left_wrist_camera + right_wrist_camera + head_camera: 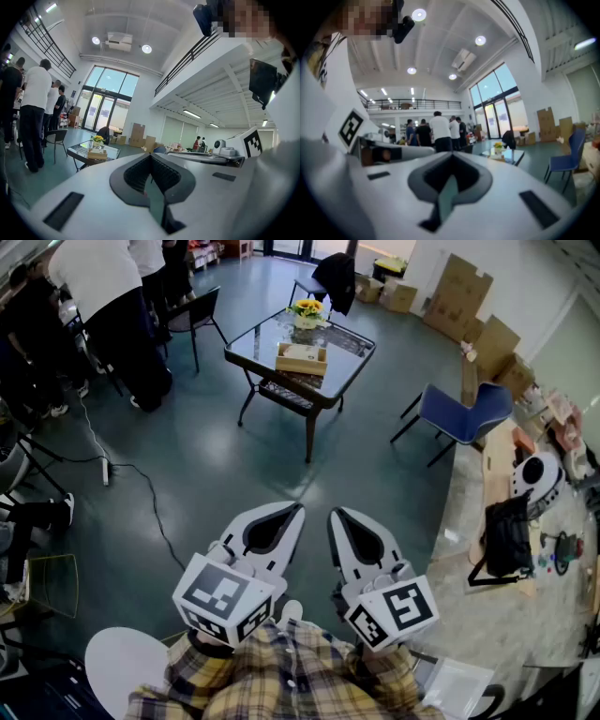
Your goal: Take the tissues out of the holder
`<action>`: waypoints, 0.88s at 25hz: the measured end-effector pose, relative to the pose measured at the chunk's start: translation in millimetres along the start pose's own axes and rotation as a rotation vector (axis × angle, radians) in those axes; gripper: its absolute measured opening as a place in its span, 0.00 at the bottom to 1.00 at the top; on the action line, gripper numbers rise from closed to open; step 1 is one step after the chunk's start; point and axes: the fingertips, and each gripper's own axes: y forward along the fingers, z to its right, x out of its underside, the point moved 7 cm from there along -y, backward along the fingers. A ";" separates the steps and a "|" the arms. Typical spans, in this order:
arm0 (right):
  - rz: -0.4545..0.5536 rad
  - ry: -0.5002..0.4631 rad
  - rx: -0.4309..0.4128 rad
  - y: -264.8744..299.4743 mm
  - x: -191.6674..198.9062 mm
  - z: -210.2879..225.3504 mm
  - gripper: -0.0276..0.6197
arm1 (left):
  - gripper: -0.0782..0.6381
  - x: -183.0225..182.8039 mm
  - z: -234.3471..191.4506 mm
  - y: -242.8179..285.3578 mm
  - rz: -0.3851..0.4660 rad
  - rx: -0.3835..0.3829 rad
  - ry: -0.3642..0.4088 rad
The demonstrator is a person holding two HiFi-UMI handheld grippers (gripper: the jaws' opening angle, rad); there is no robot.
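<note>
A wooden tissue holder (302, 358) stands on a glass-topped table (253, 345) across the room, beside a pot of yellow flowers (307, 308). Both grippers are held close to the person's body, far short of the table. My left gripper (298, 508) points toward the table with its jaws shut and nothing between them. My right gripper (334, 514) is next to it, also shut and empty. In the left gripper view the holder (97, 154) shows small, left of the closed tips (151, 154). In the right gripper view the table (506, 154) lies right of the tips (452, 154).
A blue chair (464, 413) stands right of the table and a black chair (192, 310) to its left. People (103, 287) stand at the far left. A cable (141, 486) runs over the floor. A counter (487, 615) with a black bag (506, 540) lines the right side.
</note>
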 end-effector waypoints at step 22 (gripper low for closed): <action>0.024 0.011 -0.022 -19.6 0.0 15.1 0.06 | 0.13 6.6 17.0 4.9 0.009 -0.043 0.002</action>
